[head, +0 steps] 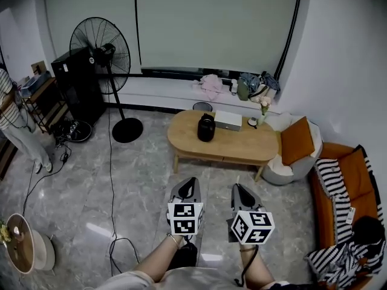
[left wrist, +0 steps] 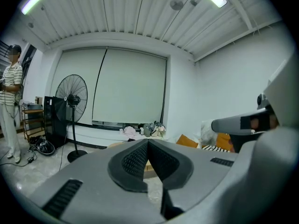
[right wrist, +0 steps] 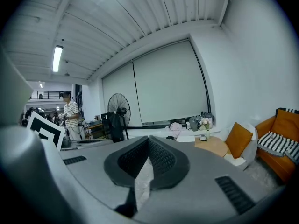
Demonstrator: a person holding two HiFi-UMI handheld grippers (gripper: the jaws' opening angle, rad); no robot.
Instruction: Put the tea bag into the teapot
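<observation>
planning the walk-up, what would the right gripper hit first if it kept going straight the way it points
The way looks free over open floor; the right gripper, shut on the tea bag, would probably first reach the wooden table, though depth is unclear.

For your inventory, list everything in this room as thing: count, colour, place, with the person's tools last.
coffee table: one, light wood, room's centre
teapot: one, black, on the table
box: one, white, beside the teapot
flower vase: one, pale, table's right end
fan: one, black, standing left
cushion: one, orange, right of table
sofa: one, orange, far right
bystander: one, striped shirt, far left
tea bag: one, whitish, between the right tongs
left tongs: one, grey, shut, empty
right tongs: one, grey, shut on the tea bag
</observation>
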